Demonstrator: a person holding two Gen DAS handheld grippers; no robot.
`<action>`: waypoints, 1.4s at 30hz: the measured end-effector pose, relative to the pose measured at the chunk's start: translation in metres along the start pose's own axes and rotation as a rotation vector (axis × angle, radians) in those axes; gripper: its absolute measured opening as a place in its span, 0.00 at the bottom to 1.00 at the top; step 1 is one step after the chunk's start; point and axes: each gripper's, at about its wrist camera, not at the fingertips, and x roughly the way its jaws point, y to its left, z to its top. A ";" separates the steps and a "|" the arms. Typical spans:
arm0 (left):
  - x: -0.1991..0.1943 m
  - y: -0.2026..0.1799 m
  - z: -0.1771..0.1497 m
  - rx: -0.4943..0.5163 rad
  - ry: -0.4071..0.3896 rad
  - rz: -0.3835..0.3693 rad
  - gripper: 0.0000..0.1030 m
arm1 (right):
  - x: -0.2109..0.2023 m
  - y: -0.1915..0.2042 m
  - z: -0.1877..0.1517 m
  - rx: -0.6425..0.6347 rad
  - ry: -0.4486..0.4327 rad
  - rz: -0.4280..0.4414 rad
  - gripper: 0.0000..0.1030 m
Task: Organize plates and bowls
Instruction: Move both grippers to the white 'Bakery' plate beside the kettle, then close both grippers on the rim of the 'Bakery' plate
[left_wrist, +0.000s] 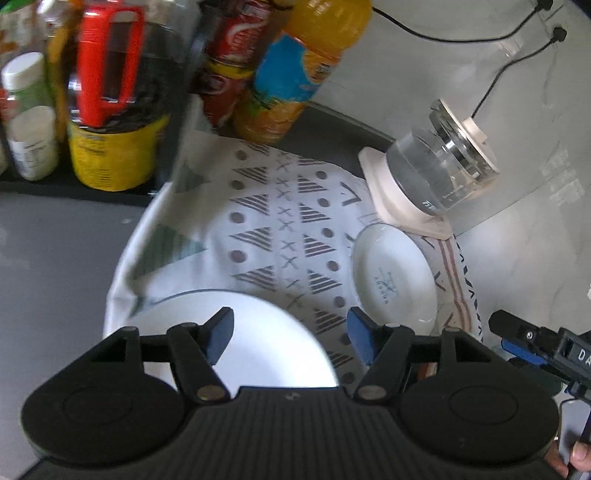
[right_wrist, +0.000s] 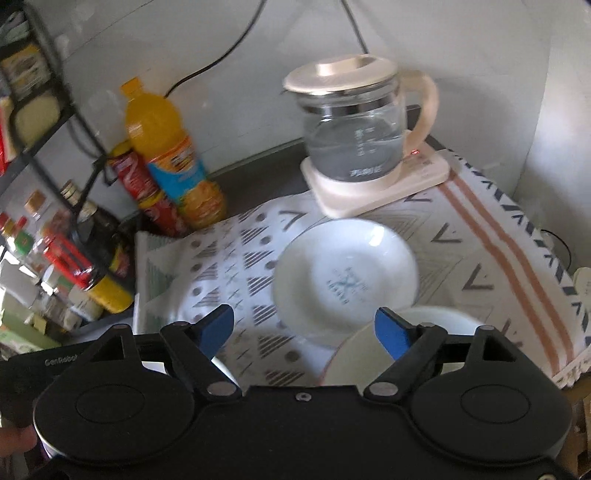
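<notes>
Both grippers hang spread and empty: left gripper (left_wrist: 291, 339) over the large plate (left_wrist: 258, 339) at the cloth's (left_wrist: 258, 221) near edge, right gripper (right_wrist: 304, 332) above a cream bowl (right_wrist: 436, 332). Nothing looks stacked yet; the small dish (right_wrist: 345, 273), mid-cloth, probably needs a rim grip next. Behind, the glass kettle (right_wrist: 354, 144) seems part filled.
</notes>
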 end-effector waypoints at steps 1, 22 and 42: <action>0.005 -0.005 0.001 -0.002 0.003 -0.004 0.64 | 0.003 -0.005 0.004 0.008 0.004 -0.003 0.80; 0.119 -0.056 0.004 -0.210 0.110 -0.039 0.30 | 0.110 -0.112 0.064 0.098 0.312 0.021 0.44; 0.161 -0.062 -0.013 -0.345 0.148 -0.020 0.06 | 0.185 -0.131 0.061 0.053 0.526 0.121 0.13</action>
